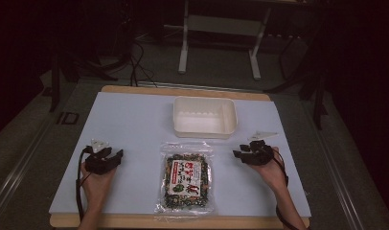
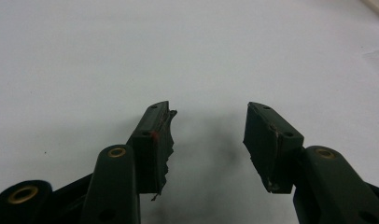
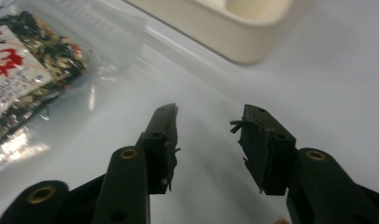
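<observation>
The clear bag (image 1: 186,180) of dark mixed flakes lies flat on the pale surface (image 1: 130,129), between the two hands and just in front of the empty white tray (image 1: 205,116). The left tongs (image 1: 112,157) and right tongs (image 1: 240,150) are both released, nothing between their jaws. I think the bag is light, soft and slippery; its contents can crush, so better to pinch the flat sealed edge

Clear snack packet (image 1: 187,181) flat on table, near front edge
</observation>
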Demonstrator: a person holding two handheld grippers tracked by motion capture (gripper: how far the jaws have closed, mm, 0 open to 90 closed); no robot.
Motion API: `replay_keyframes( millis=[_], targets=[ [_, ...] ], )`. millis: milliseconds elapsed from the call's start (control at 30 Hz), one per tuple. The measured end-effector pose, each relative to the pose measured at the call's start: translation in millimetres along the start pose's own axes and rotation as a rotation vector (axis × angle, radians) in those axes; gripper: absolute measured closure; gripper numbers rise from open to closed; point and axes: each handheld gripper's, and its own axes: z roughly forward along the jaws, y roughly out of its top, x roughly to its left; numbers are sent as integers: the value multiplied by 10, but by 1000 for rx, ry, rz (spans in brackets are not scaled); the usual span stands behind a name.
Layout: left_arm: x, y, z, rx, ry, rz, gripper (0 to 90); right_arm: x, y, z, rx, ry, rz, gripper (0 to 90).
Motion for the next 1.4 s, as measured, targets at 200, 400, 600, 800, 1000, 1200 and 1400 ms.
replay_keyframes(
  millis=[200,400,600,800,1000,1200,1400],
  targets=[
    [-31,3,5,12,6,33,504,84,159,109,5,50,-42,487],
    [-56,2,4,14,12,54,503,153,233,217,14,88,-56,455],
    [-59,1,5,12,13,54,504,195,280,295,16,111,-62,439],
    [-61,1,6,14,14,57,504,239,347,396,24,140,-65,413],
    [-65,2,7,16,16,60,504,261,397,472,38,161,-62,382],
    [-68,3,10,18,16,64,504,305,464,573,51,168,-79,372],
    [-70,4,11,20,16,67,504,345,521,671,54,177,-77,364]
  ],
)
